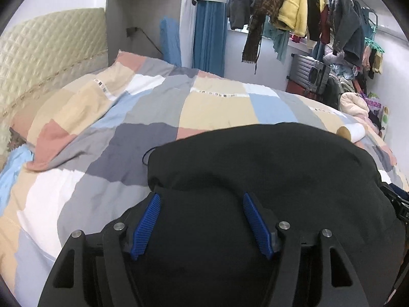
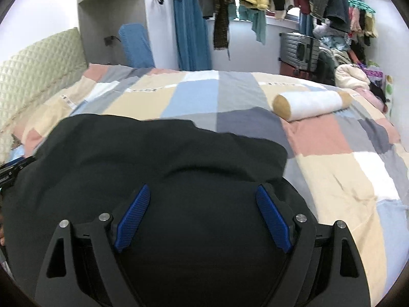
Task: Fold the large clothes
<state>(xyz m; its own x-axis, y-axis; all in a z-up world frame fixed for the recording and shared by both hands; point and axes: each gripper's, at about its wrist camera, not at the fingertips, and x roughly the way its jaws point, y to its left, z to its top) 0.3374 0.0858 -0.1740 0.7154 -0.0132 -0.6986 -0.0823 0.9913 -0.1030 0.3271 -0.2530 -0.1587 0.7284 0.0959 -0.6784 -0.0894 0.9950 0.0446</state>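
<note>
Black fabric of a large dark garment [image 1: 281, 168] lies bunched on the near side of the bed [image 1: 107, 133], on top of a patchwork quilt [image 2: 345, 168] of pastel blocks. Judging by its lumpy outline and rolled far edge, folding looks only partly done: the cloth seems gathered or doubled over once, but no flat, squared packet shows, so smoothing and further folds appear to remain.

Left gripper [image 1: 202, 222] hovers low over the garment's near left part, pointing toward the far side of the bed, its blue pads [image 1: 147, 226] spread wide apart with only cloth seen between them; whether they touch the fabric I cannot tell. Right gripper [image 2: 202, 220] sits likewise over the near right part, pads [image 2: 273, 221] also spread, nothing pinched. Both are held level and parallel, side by side.

A cylindrical bolster pillow [image 2: 310, 105] rests on the quilt to the far right, well apart from the garment. Hanging clothes [image 1: 294, 7] crowd a rail beyond the bed.
</note>
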